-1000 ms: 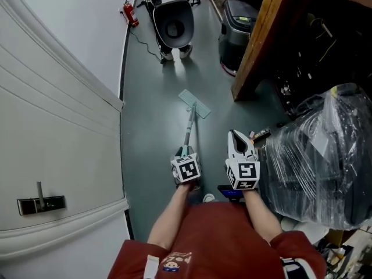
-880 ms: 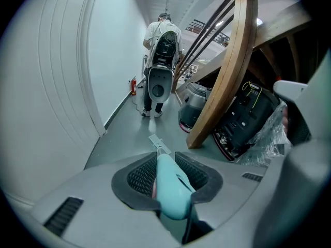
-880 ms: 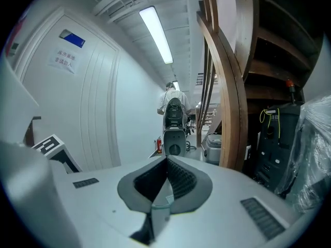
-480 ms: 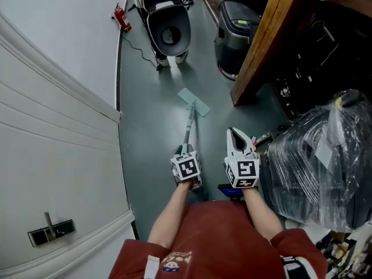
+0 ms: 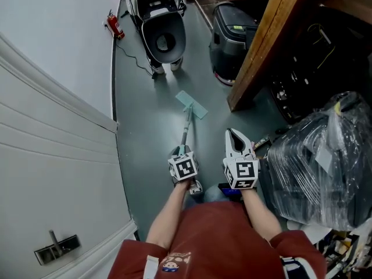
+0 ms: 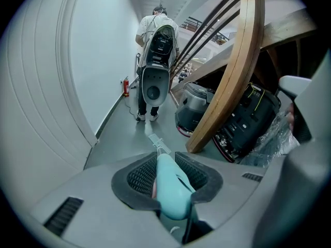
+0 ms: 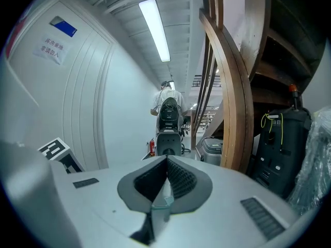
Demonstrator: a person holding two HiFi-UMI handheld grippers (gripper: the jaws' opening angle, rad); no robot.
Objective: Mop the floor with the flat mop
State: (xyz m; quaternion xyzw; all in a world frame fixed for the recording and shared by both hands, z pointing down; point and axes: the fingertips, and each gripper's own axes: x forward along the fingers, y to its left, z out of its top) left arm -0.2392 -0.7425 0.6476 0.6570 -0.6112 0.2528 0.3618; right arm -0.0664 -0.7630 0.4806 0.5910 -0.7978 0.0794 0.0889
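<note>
My left gripper (image 6: 168, 173) clamps the mop handle (image 6: 173, 192), right gripper (image 7: 166, 179) closed, empty; mop head (image 5: 191, 104) on floor (image 5: 145, 138), mopping looks underway, stretch ahead undone.

Teal flat mop (image 5: 190, 106), head on floor

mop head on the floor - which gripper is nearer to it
Left. The left gripper grips the mop handle straight behind the mop head; the right gripper, fingers together and empty, sits off to the handle's right.
</note>
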